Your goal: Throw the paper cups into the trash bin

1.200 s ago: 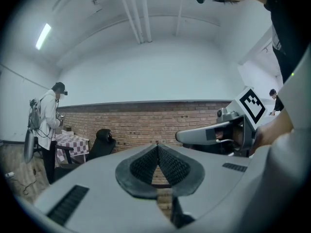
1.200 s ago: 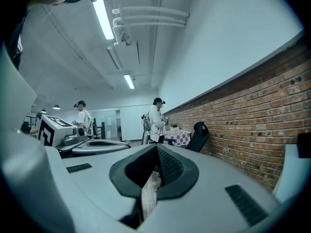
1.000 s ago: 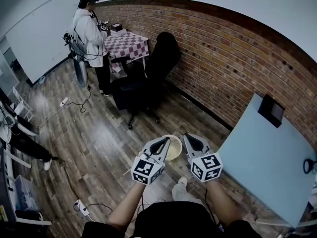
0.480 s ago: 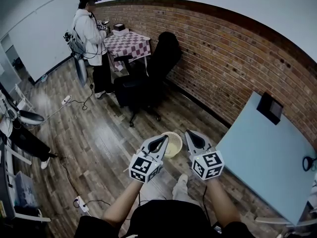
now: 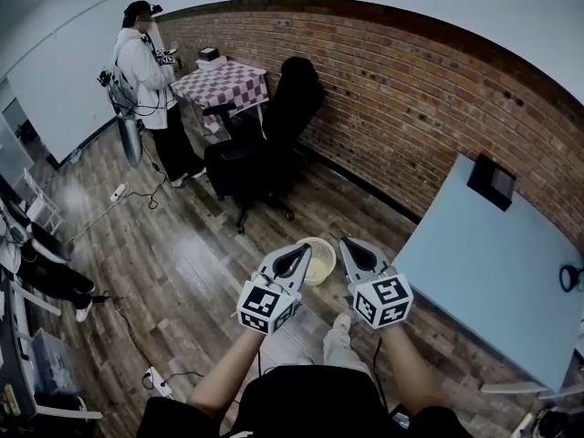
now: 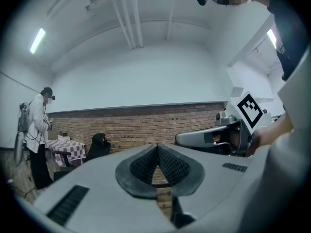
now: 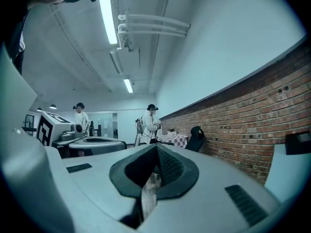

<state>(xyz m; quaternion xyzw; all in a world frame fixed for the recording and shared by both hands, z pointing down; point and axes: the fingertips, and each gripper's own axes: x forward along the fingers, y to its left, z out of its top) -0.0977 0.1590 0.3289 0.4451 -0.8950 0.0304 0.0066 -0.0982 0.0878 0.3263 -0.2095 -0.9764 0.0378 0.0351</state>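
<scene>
Both grippers are held level, side by side, above the wooden floor in the head view. My left gripper (image 5: 297,255) is shut with nothing between its pads, as its own view shows (image 6: 157,145). My right gripper (image 5: 351,247) is also shut and empty (image 7: 156,147). A pale yellow round trash bin (image 5: 319,267) stands on the floor just beyond and between the two tips, partly hidden by them. No paper cup shows in any view. Each gripper appears in the other's view: the right gripper (image 6: 214,139) and the left gripper (image 7: 92,142).
A light blue table (image 5: 493,281) with a black box (image 5: 490,182) stands at the right by the brick wall. Ahead are a black office chair (image 5: 265,144), a checkered table (image 5: 224,82) and a person in white (image 5: 146,80). A power strip (image 5: 153,383) with cables lies on the floor.
Both grippers and the bin sit slightly higher in the head view than before. The person in white has shifted to the left. Both grippers stay shut.
</scene>
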